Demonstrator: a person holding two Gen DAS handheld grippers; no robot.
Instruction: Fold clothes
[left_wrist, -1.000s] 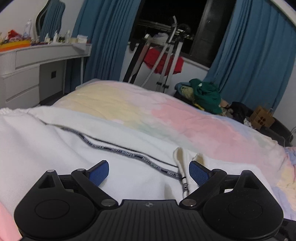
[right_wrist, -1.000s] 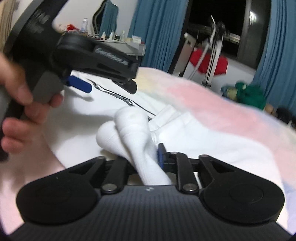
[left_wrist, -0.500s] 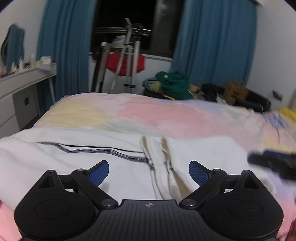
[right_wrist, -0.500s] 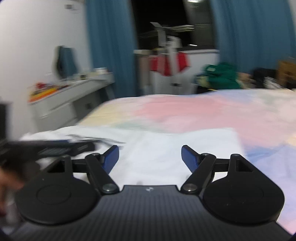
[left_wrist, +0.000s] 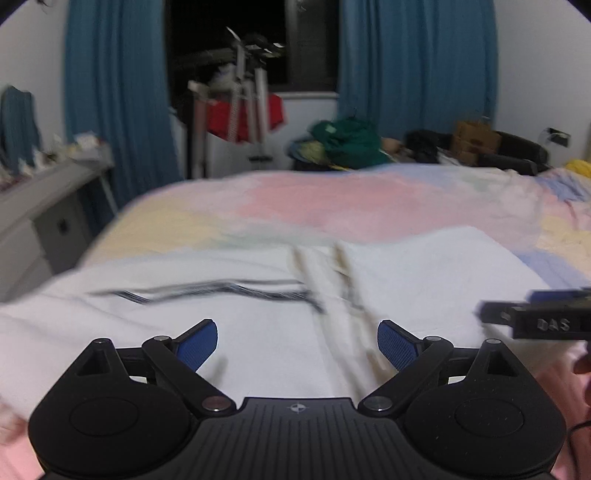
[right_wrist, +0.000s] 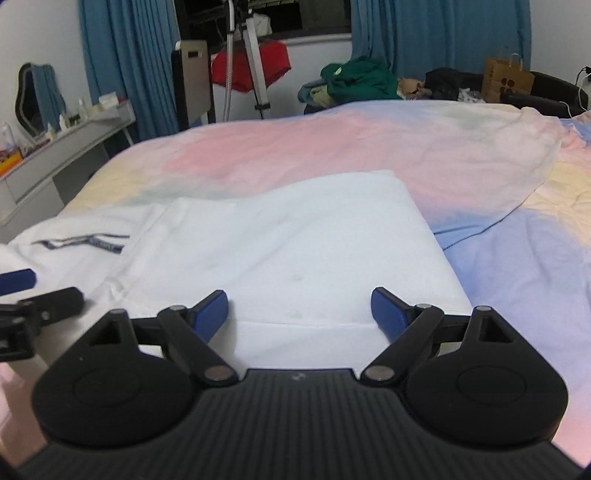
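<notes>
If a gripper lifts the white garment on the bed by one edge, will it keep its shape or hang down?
The white garment will probably hang down: it is soft cloth that lies flat in folded layers. The layers may slide open, since nothing pins them. It looks thick, so perhaps somewhat heavy for a shirt. The bedsheet below is loose and may drag along.

Indoor lighting only here, the window (left_wrist: 255, 40) at the far end is pitch black, so it's night. Light is soft and even from overhead, a bit cool, with only faint shadows under the blue pads (right_wrist: 208, 314). The left wrist view is smeared with motion blur: the striped trim (left_wrist: 207, 290) on the white garment (left_wrist: 258, 332) is streaky and the dresser (left_wrist: 48, 206) at left is mushy. The right wrist view is much sharper. Both bend hard at the edges, curtains (right_wrist: 110, 62) bowing, corners going dark.
</notes>
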